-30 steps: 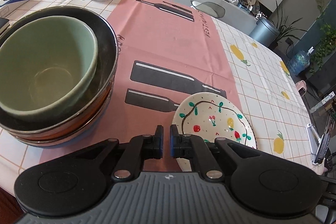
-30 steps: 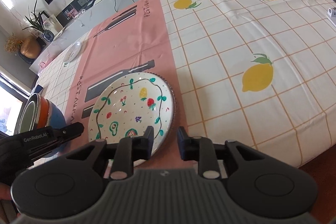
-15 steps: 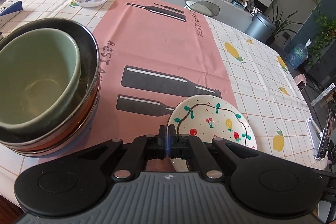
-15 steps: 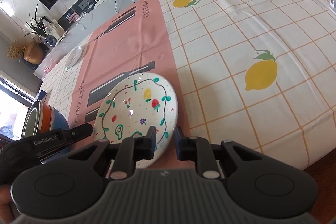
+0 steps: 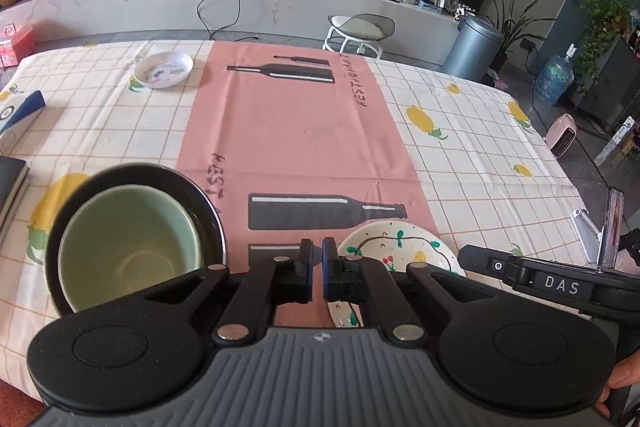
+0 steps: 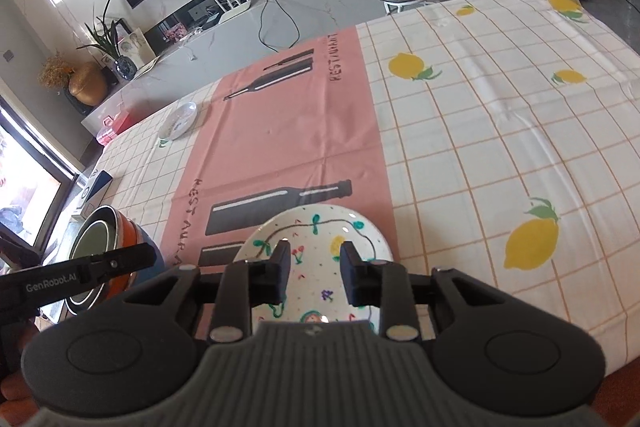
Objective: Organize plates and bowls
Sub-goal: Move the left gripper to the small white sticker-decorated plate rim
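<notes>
Risk first: the painted plate (image 6: 320, 251) lies flat on the table (image 6: 500, 147) at its near edge, partly on the pink runner (image 6: 288, 147); a low flat rim gives my right jaws little to bite on, so a shallow pinch could let it slip or tip; a push from the side could slide it on the cloth toward the edge. A second plate, the small white dish (image 5: 163, 69), sits well apart at the far left of the table; carrying either across risks a knock against the bowl stack (image 5: 132, 243), where a green bowl (image 5: 128, 247) sits nested in a dark one atop further bowls; a bump there could topple the pile.

Pose: my left gripper (image 5: 315, 269) hangs above the near table edge, pitched downward, between the bowl stack and the painted plate; its jaws are together with nothing between them. My right gripper (image 6: 314, 273) hovers over the painted plate, likewise pitched down; its jaws have just been opening, stand apart, and clamp nothing; the plate shows in the gap below them, and they appear clear of it.
</notes>
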Tool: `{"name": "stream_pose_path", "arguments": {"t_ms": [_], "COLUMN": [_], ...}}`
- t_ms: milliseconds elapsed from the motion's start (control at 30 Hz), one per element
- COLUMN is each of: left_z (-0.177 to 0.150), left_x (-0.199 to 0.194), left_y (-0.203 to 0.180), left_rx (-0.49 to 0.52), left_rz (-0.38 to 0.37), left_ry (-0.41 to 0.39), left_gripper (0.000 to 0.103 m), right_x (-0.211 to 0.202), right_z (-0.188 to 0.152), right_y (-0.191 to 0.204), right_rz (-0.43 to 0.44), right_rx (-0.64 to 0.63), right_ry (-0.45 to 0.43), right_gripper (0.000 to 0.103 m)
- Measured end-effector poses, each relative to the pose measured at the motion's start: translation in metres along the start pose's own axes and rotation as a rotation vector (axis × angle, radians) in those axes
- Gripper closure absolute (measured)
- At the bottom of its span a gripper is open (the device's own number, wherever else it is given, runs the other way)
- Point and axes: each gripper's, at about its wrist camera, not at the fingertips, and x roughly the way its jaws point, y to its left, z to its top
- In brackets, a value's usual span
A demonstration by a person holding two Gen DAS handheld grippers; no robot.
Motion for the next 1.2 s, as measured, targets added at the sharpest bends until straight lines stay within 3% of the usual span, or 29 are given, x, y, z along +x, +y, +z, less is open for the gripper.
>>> {"name": "stream_pose_path", "arguments": {"t_ms": [133,333,567,767,900,1200], "left_z": [0.019,0.051,0.086,0.11,0.122,0.14], "left_x": [-0.014,-0.033,-0.033,-0.019,-0.003,0.05], "left_y": [0.018,0.05,0.098,0.134,0.154,0.203], "left_rx": [0.001,0.032,0.01,0.001,-0.005,-0.119], "left_rz": [0.008,0.096,0.099,0.117,0.106,0.028], "left_ry": [-0.022,-0.092,-0.104,-0.076,-0.058,-0.063], "left_gripper": [0.099,0.095,0.086,0.072,0.056,0.053], "right_x": [0.006,0.02,0.047,0.084,0.113,0.176], "right_z": [0.013,0.037,0.07,0.094,0.11,0.148], "right_y": [0.021,0.053,0.086,0.105,0.118,0.142], "right_rz": [0.034,0.075,0.117,0.126,0.13,0.154], "right_rx": [-0.049,-0.109,-0.137,-0.145,-0.155,-0.165], "right_ry": [0.001,-0.004,0.008,0.052,0.081,0.122], "right_gripper": [0.072,0.071,0.066,0.061,0.057,0.053]}}
